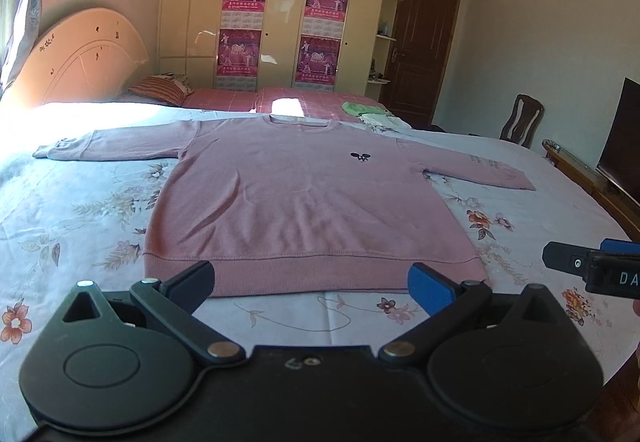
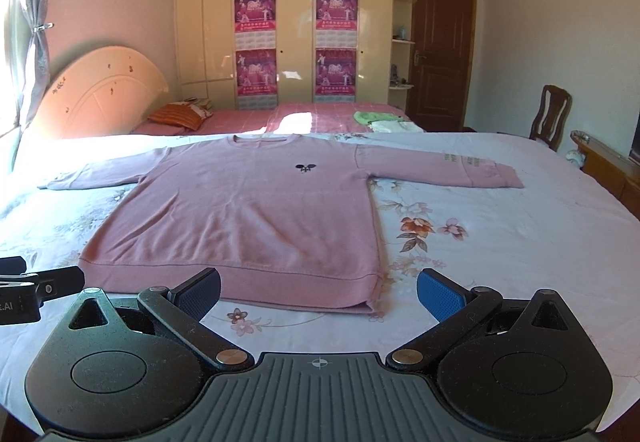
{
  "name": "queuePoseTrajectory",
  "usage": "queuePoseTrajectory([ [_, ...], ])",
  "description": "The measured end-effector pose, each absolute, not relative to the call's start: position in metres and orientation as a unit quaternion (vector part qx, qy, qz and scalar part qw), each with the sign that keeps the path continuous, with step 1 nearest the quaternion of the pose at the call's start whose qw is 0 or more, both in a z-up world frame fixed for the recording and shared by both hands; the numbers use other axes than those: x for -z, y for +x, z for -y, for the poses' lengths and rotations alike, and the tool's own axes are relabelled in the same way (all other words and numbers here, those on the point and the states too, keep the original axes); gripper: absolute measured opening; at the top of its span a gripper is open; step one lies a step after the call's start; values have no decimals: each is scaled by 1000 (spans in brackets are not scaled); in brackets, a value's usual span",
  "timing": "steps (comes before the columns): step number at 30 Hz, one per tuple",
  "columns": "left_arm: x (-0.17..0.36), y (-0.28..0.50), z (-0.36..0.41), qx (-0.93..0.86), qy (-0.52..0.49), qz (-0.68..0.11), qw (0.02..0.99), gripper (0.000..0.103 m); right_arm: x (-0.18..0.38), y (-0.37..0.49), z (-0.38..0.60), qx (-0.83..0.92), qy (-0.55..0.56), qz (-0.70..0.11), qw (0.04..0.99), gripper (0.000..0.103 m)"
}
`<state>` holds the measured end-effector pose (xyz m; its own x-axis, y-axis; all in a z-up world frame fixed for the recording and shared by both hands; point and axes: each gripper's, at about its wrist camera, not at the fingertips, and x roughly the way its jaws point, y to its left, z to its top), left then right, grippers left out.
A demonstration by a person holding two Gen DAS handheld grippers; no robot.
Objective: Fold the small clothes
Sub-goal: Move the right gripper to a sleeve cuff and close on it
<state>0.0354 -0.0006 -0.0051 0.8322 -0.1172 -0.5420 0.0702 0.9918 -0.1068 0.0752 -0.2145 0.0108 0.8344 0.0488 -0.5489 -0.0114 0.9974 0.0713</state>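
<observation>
A pink long-sleeved sweatshirt [image 1: 304,194] lies flat, front up, on the floral bedsheet [image 1: 80,226], sleeves spread to both sides and hem toward me. It also shows in the right wrist view [image 2: 248,214]. My left gripper [image 1: 312,282] is open and empty, just in front of the hem's middle. My right gripper [image 2: 318,290] is open and empty, in front of the hem's right corner. The right gripper's tip shows in the left wrist view [image 1: 592,266]; the left gripper's tip shows in the right wrist view [image 2: 44,282].
Green and white clothes [image 1: 372,114] lie at the far right of the bed. A striped pillow [image 1: 160,90] and headboard [image 1: 80,62] are at the far left. A chair [image 1: 522,120], a TV [image 1: 622,138] and a wooden bench stand to the right.
</observation>
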Motion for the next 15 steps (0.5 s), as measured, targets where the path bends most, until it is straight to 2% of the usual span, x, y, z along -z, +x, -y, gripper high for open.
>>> queuePoseTrajectory([
  [7,3,85,17,68,-40,-270,959,103,-4,119,255,15,55,-298,953,103],
  [15,22,161,31,71,-46,-311,946,103,14,188,302,46,74,-318,944,103],
])
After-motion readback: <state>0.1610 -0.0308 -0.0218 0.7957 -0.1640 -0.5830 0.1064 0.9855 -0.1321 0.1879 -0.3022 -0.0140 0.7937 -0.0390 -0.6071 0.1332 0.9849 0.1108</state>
